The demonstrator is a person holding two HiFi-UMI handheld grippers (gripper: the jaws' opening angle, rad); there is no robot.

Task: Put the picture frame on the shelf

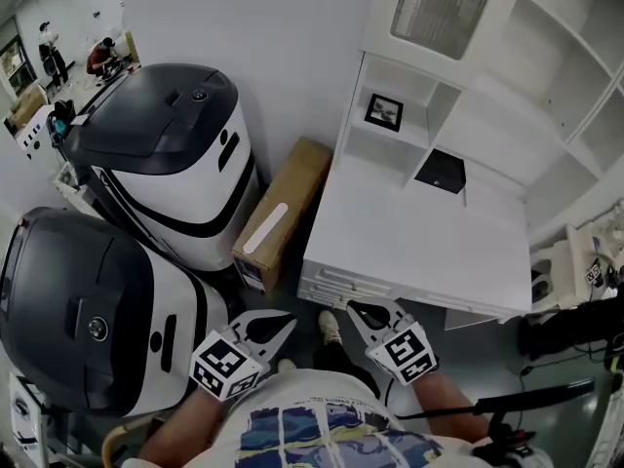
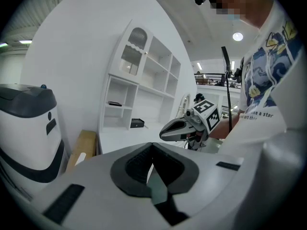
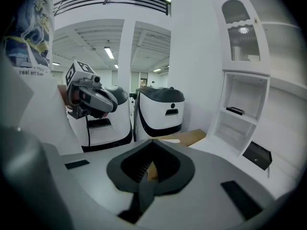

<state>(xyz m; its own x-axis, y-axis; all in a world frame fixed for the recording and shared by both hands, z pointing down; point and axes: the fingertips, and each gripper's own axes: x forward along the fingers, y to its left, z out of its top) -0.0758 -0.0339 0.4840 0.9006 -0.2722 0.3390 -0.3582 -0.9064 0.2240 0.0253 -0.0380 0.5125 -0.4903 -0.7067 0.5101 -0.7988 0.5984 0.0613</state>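
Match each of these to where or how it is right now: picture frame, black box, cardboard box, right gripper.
Things:
1. picture frame
2. black box
3. cardboard box
4. right gripper

Places or states:
A. fingers shut, nothing between them, close to the person's body
B. wedged between the desk and a white machine
C. on the desk top, towards its back
D. lying in the left shelf cubby

Pairs: 1-D, 2-C, 3-B, 4-A
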